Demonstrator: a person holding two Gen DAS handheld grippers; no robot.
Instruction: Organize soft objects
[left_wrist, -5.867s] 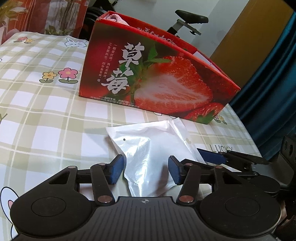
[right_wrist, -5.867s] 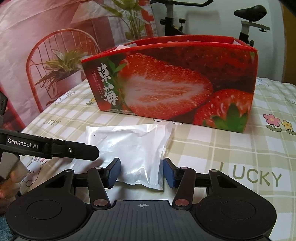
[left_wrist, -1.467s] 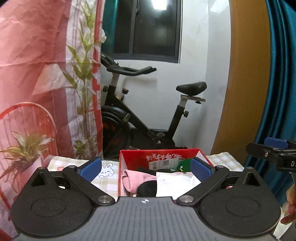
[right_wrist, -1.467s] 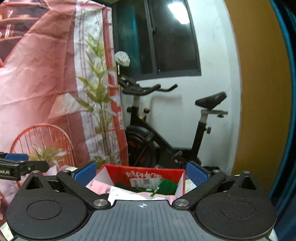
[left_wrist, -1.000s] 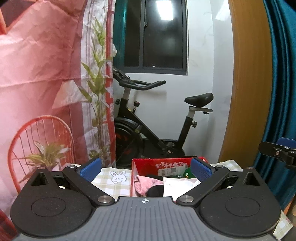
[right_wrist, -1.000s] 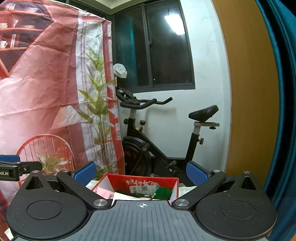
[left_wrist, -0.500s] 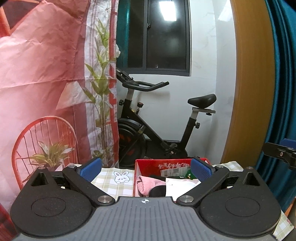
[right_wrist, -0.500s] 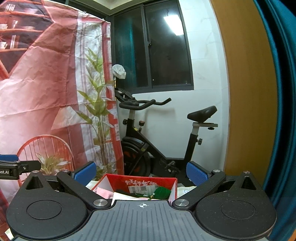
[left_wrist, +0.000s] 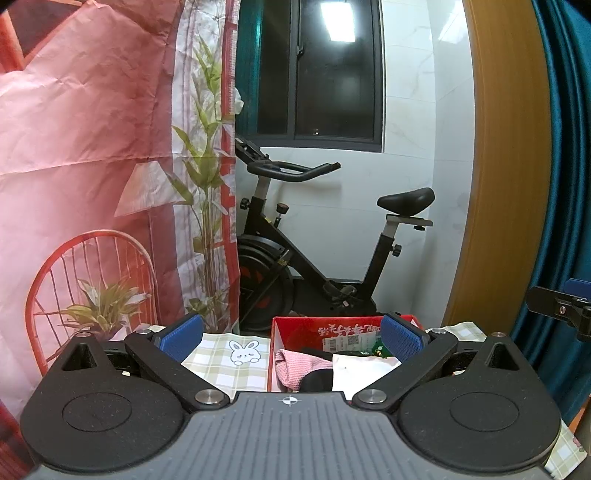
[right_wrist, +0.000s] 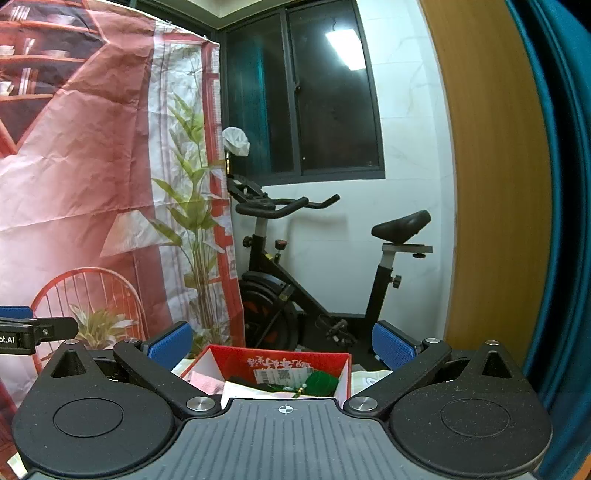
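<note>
The red strawberry box (left_wrist: 295, 326) stands open-topped on the checked tablecloth (left_wrist: 225, 363), seen end-on from above and behind in both wrist views. Inside it, from the left wrist view, a pink knitted cloth (left_wrist: 291, 365) lies against the left wall, a dark rounded item (left_wrist: 316, 380) sits just beside it, and the white plastic-wrapped packet (left_wrist: 364, 369) rests on top toward the right, with a green item (left_wrist: 378, 347) at the far end beneath a printed label on the inner wall. The right wrist view shows the same box (right_wrist: 236, 356) with the pink cloth (right_wrist: 205, 382), the white packet (right_wrist: 251, 391) and the green item (right_wrist: 321, 382) among its contents. The left gripper (left_wrist: 291, 336) is spread wide with nothing between its blue pads (left_wrist: 183, 330), and the right gripper (right_wrist: 284, 341) is likewise wide apart and empty, its blue pads (right_wrist: 388, 345) flanking the box. Each gripper's tip edges into the other's view at the frame side. Behind the table stand an exercise bike (left_wrist: 295, 258) and a printed backdrop (left_wrist: 92, 147). About six seconds earlier the white packet lay flat on the tablecloth in front of the box, with both grippers low and narrowly parted around it; now it is in the box and both grippers are raised, level and opened wide. Over the last half second the views have barely altered.
</note>
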